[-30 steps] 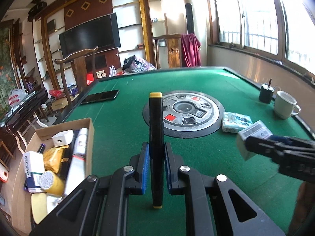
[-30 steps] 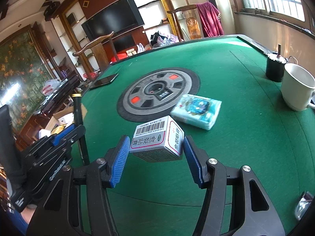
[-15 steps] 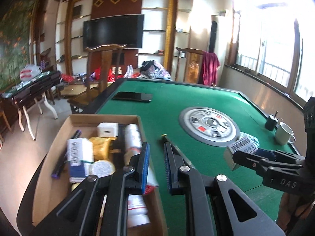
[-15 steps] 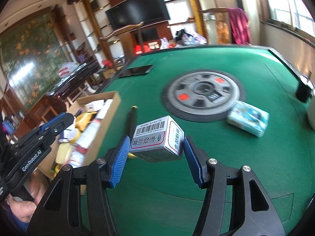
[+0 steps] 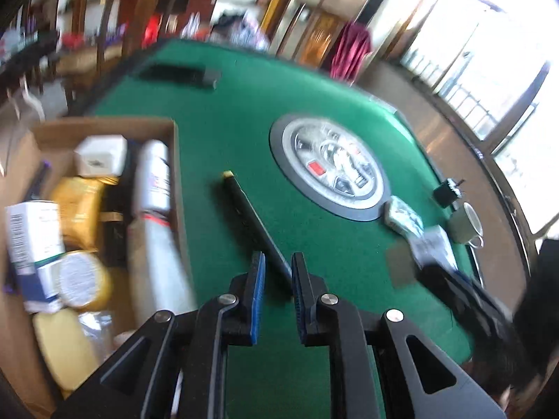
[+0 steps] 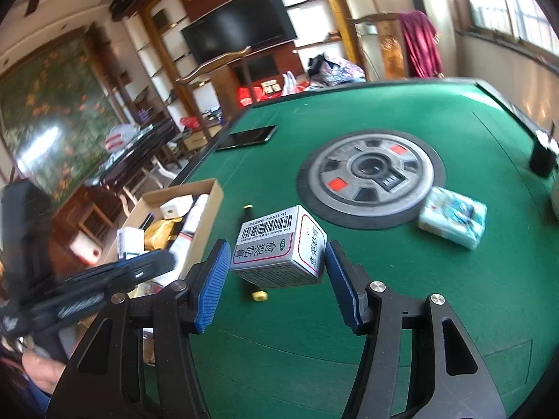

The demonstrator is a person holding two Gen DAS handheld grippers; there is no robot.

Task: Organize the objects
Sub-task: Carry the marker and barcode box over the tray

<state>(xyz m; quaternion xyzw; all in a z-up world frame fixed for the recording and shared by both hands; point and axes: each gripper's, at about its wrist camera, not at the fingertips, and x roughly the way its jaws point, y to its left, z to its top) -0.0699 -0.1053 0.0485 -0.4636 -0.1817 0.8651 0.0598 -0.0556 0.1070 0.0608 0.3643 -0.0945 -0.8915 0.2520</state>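
My right gripper [image 6: 277, 246] is shut on a white barcoded medicine box [image 6: 279, 244] and holds it above the green felt. A black marker [image 6: 247, 209] with yellow ends lies flat on the felt just behind that box, and it shows ahead of my left gripper [image 5: 277, 262] as the marker [image 5: 251, 216]. The left pads stand close together with nothing between them. From the right wrist, the left gripper [image 6: 164, 265] hovers blurred over the near corner of the cardboard box [image 6: 181, 188]. The cardboard box [image 5: 104, 125] holds several packets, tubes and small cartons.
A blue tissue pack [image 6: 454, 220] lies beside the round control disc [image 6: 370, 178] in the table's middle. A dark phone [image 6: 248, 137] lies near the far left edge. A mug [image 5: 466, 223] and a small black holder [image 5: 445, 192] stand at the right rim. A hand [image 6: 42, 373] shows lower left.
One second ago the left gripper held the marker upright; the marker now lies on the felt and the gripper has swung left over the cardboard box. The right gripper carried its white box leftward.
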